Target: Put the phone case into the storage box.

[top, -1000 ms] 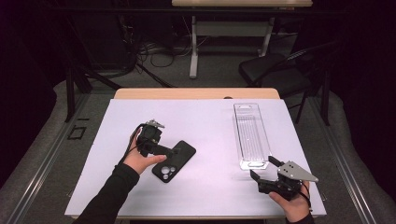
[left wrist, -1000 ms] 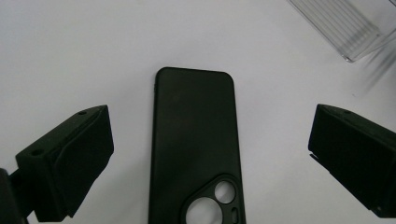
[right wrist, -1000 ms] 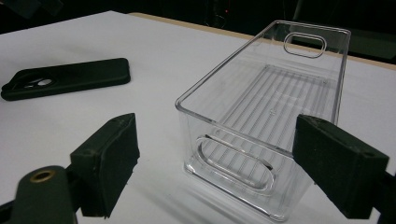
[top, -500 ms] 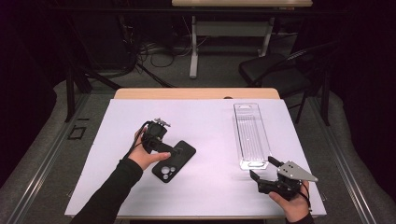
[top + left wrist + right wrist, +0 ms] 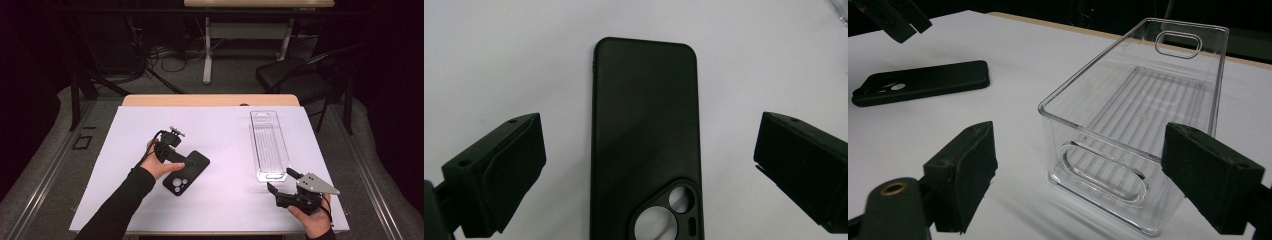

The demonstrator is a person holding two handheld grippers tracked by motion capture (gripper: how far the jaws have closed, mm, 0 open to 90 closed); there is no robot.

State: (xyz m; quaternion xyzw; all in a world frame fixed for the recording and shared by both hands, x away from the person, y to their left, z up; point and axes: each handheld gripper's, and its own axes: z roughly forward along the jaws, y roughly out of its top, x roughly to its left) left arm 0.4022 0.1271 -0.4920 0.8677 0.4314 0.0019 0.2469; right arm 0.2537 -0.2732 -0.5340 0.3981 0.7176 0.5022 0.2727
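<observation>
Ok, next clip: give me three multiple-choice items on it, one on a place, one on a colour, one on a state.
1. Where is the phone case?
A. inside the bin
B. flat on the white table cover
C. on the floor

2. What colour is the case?
A. black
B. red
C. white

3. How is the left gripper set?
A. shut on the case
B. open, a jaw either side of the case
C. shut on the bin

Answers: 1 B, it lies left of the clear bin. 2 A, black in each view. 3 B, gaps show beside both jaws.

We count one black phone case [image 5: 186, 172], one clear plastic bin [image 5: 269, 145], two grippers: left gripper [image 5: 172, 145], right gripper [image 5: 281, 181], one white table [image 5: 220, 200].
</observation>
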